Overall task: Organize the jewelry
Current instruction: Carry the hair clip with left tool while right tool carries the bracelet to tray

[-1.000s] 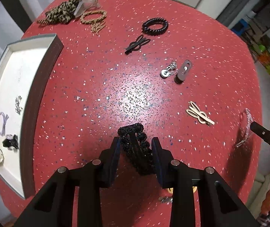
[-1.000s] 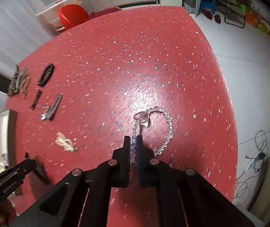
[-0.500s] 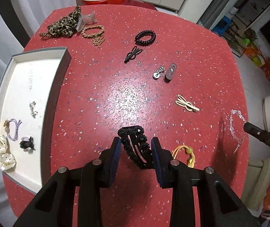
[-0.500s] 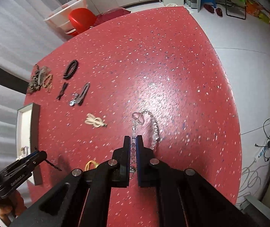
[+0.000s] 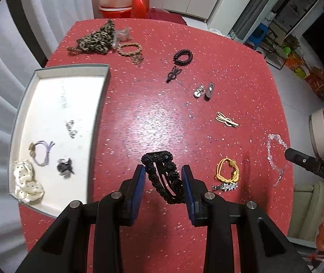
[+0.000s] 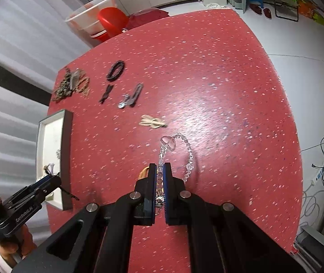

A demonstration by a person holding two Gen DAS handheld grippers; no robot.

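My left gripper (image 5: 163, 170) is shut on a black beaded hair clip (image 5: 162, 175) and holds it above the red table (image 5: 143, 118), right of the white tray (image 5: 98, 113). The tray holds a polka-dot scrunchie (image 5: 26, 183), a purple hair tie (image 5: 41, 151) and small pieces. My right gripper (image 6: 159, 169) is shut on a clear crystal bracelet (image 6: 175, 146) that hangs above the table; the bracelet also shows in the left wrist view (image 5: 273, 150). The left gripper also shows in the right wrist view (image 6: 48, 182), over the tray (image 6: 66, 136).
On the table lie a yellow hair tie (image 5: 226, 169), a star clip (image 5: 226, 186), a beige clip (image 5: 226, 119), a brown clip with a silver charm (image 5: 207, 91), a black coil tie (image 5: 183, 56), a black clip (image 5: 173, 74) and a leopard scrunchie (image 5: 96, 39).
Both grippers have risen and pulled back with their items. The black clip has left the table. The bracelet has lifted and swung left. The yellow hair tie and star clip have come into view.
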